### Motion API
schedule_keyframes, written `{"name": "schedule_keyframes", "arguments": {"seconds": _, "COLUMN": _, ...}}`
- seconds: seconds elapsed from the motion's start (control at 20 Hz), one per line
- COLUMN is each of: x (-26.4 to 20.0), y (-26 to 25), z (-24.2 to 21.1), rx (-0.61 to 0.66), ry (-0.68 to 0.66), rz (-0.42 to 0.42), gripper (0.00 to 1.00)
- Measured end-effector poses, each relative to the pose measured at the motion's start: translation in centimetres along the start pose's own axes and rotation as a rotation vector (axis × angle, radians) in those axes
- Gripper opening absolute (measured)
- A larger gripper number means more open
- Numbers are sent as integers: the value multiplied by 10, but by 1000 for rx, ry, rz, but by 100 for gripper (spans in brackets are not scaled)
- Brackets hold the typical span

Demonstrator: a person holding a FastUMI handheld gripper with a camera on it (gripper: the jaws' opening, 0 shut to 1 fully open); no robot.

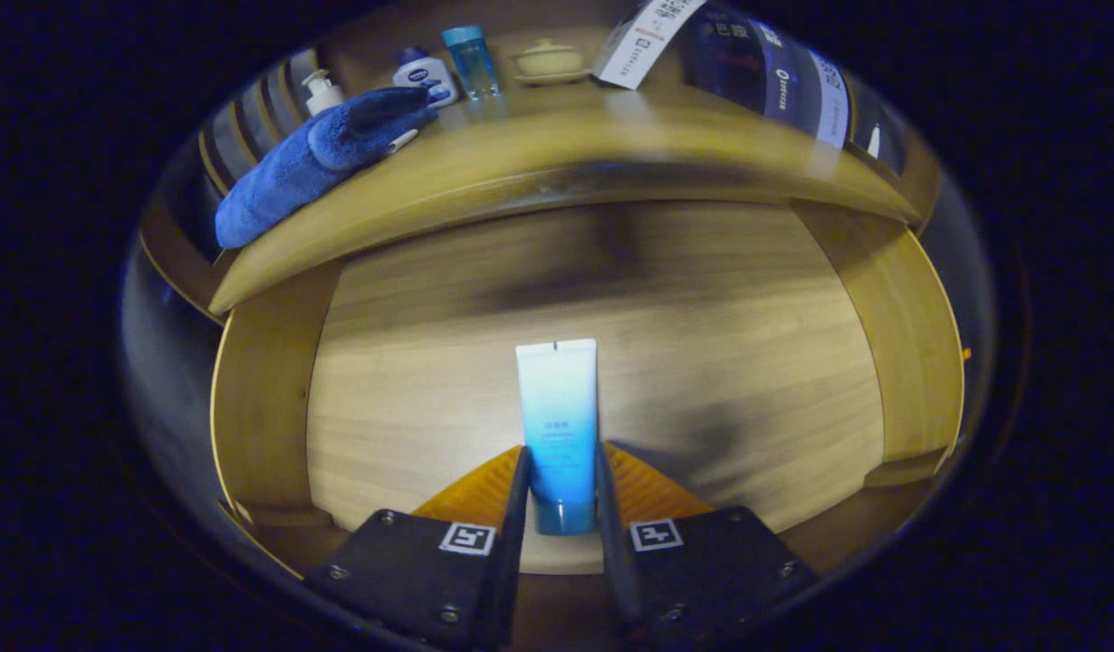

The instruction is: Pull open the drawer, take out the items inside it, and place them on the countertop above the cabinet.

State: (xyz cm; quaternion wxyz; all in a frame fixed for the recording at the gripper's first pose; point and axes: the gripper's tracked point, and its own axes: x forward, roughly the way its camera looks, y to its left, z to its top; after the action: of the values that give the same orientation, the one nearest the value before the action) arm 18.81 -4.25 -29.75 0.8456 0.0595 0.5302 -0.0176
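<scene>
The open drawer (pixel 720 362) lay spread below you, its pale wooden floor walled by side panels at 9 and 3 o'clock. Above it, at 12 o'clock, ran the counter (pixel 557 154), already carrying a rolled blue towel (pixel 312 163) at 10 o'clock, a white pump bottle (pixel 321 91) just behind the towel, a small white bottle with a blue cap (pixel 424 74), a clear blue bottle (pixel 472 60), a cream lidded dish (pixel 548 60) and, at 1 o'clock, a dark box (pixel 774 72) with a white carton (pixel 646 38) leaning beside it.

Your gripper (pixel 560 484) pointed down into the drawer, tilted forward towards 12 o'clock. Its fingers (pixel 518 489) were drawn in narrowly, one on each side of the blue-and-white tube (pixel 557 426), pressing its lower, darker half. The tube ran straight ahead from between the fingers towards 12 o'clock, its pale flat end well beyond them over the drawer floor, its cap end nearest you.
</scene>
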Motion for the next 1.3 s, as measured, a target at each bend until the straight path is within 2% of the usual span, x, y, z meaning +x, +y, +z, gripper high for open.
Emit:
{"name": "schedule_keyframes", "arguments": {"seconds": 0.1, "x": -11, "y": -2, "z": -1, "rx": 23, "ry": -20, "rz": -3, "gripper": 40}}
{"name": "schedule_keyframes", "arguments": {"seconds": 0.15, "x": -14, "y": 2, "z": 1, "rx": 19, "ry": -50, "rz": 23, "gripper": 32}}
{"name": "schedule_keyframes", "arguments": {"seconds": 0.35, "x": -29, "y": 12, "z": 8, "rx": -40, "ry": -174, "rz": 79, "gripper": 32}}
{"name": "schedule_keyframes", "arguments": {"seconds": 0.6, "x": -86, "y": 31, "z": 15, "rx": -49, "ry": -345, "rz": 184, "gripper": 32}}
{"name": "schedule_keyframes", "arguments": {"seconds": 0.75, "x": -124, "y": 35, "z": 30, "rx": -119, "ry": -483, "rz": 192, "gripper": 32}}
{"name": "schedule_keyframes", "arguments": {"seconds": 1.15, "x": -255, "y": 58, "z": 95, "rx": -184, "ry": -966, "rz": 205, "gripper": 31}}
{"name": "schedule_keyframes", "arguments": {"seconds": 1.3, "x": -282, "y": 61, "z": 122, "rx": -185, "ry": -1052, "rz": 187, "gripper": 31}}
